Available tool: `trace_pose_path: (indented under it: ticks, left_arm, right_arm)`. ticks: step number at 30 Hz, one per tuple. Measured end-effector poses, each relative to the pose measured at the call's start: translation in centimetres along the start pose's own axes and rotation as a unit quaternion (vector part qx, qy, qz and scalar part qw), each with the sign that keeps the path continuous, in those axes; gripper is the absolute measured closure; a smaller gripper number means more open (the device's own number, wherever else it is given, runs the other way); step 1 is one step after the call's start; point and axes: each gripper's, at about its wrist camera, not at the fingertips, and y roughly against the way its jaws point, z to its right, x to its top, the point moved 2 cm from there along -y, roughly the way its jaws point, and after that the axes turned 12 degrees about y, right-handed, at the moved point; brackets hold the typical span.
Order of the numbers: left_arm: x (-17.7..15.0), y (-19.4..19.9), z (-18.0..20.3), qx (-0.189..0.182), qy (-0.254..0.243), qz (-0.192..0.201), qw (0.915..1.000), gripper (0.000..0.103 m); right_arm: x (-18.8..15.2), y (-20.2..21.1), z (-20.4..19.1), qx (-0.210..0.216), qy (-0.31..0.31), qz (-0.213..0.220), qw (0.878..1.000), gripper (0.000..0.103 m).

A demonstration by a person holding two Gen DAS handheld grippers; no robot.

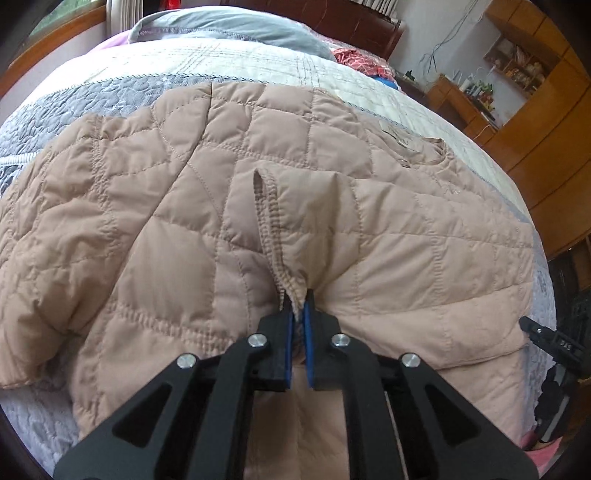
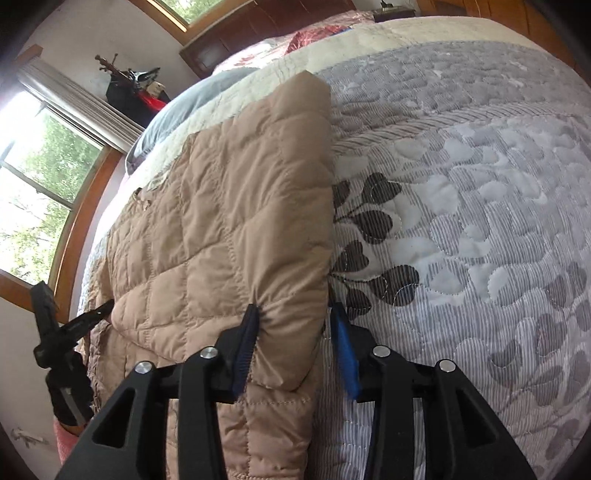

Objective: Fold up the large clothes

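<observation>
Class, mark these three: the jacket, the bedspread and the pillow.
jacket (image 1: 332, 221): left wrist view, quilted panel beside the seam.
bedspread (image 2: 480, 221): right wrist view, bare patterned patch.
pillow (image 1: 236, 26): left wrist view, grey top.

Grey quilted bedspread with a leaf pattern (image 2: 480, 206) covers the bed, cream plaid blanket (image 1: 236, 62) further up, a grey-blue pillow (image 1: 236, 26) past that. Wooden shelf unit (image 1: 532, 70) off to one side, wood-framed window (image 2: 40, 177).

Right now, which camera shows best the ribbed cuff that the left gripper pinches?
The left wrist view: the ribbed cuff runs straight into the shut left gripper. The right wrist view shows only that gripper's side; the cuff is hidden.
</observation>
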Motion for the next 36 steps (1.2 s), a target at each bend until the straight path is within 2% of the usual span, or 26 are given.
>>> trace_pose_path:
  ticks: [3, 4, 5, 9, 12, 16, 20, 22, 25, 30, 34, 36]
  left_arm:
    - [-0.1, 0.5, 0.1, 0.007, -0.006, 0.002, 1.0, 0.094]
    - [0.0, 1.0, 0.0, 0.01, 0.001, 0.004, 0.9999, 0.085]
    - [0.1, 2.0, -0.2, 0.01, 0.01, 0.013, 0.9998, 0.081]
    - [0.4, 6.1, 1.1, -0.002, 0.006, 0.062, 0.9981, 0.077]
    - [-0.7, 7.2, 4.0, -0.012, -0.026, 0.063, 0.9976, 0.077]
    - [-2.0, 4.7, 7.4, 0.0, -0.064, 0.036, 0.9973, 0.072]
    - [-3.0, 0.7, 7.0, 0.026, -0.063, -0.001, 0.9977, 0.073]
    - [-3.4, -0.2, 6.8, 0.026, -0.073, -0.003, 0.997, 0.072]
    - [-3.9, -0.5, 6.9, 0.033, -0.093, 0.009, 0.9951, 0.072]
    - [-5.0, -0.9, 7.2, 0.034, -0.093, 0.024, 0.9948, 0.072]
    - [-4.9, -0.4, 7.1, 0.025, -0.071, 0.017, 0.997, 0.072]
    - [-4.2, 0.9, 6.3, 0.007, -0.047, 0.003, 0.9989, 0.067]
  right_arm:
    - [0.1, 0.2, 0.0, -0.003, 0.003, -0.005, 1.0, 0.063]
    - [0.2, 0.8, -0.1, -0.006, 0.003, -0.004, 1.0, 0.062]
    - [0.3, 1.2, -0.7, -0.009, 0.004, 0.001, 1.0, 0.062]
    - [1.0, 4.7, -3.1, -0.025, 0.029, 0.042, 0.998, 0.061]
    - [1.7, 4.6, -5.5, -0.008, 0.05, 0.034, 0.998, 0.061]
    - [1.8, 1.4, -7.0, -0.023, 0.066, -0.003, 0.998, 0.061]
    - [1.2, -0.6, -6.8, -0.037, 0.064, -0.022, 0.997, 0.063]
    - [0.7, -1.1, -6.7, -0.04, 0.068, -0.027, 0.997, 0.063]
    - [0.3, -1.9, -6.5, -0.041, 0.067, -0.031, 0.996, 0.063]
    - [-0.2, -2.3, -7.0, -0.053, 0.077, -0.019, 0.995, 0.063]
    - [0.1, -1.6, -7.0, -0.048, 0.071, -0.024, 0.996, 0.063]
    - [0.5, -0.3, -7.6, -0.026, 0.073, -0.01, 0.997, 0.061]
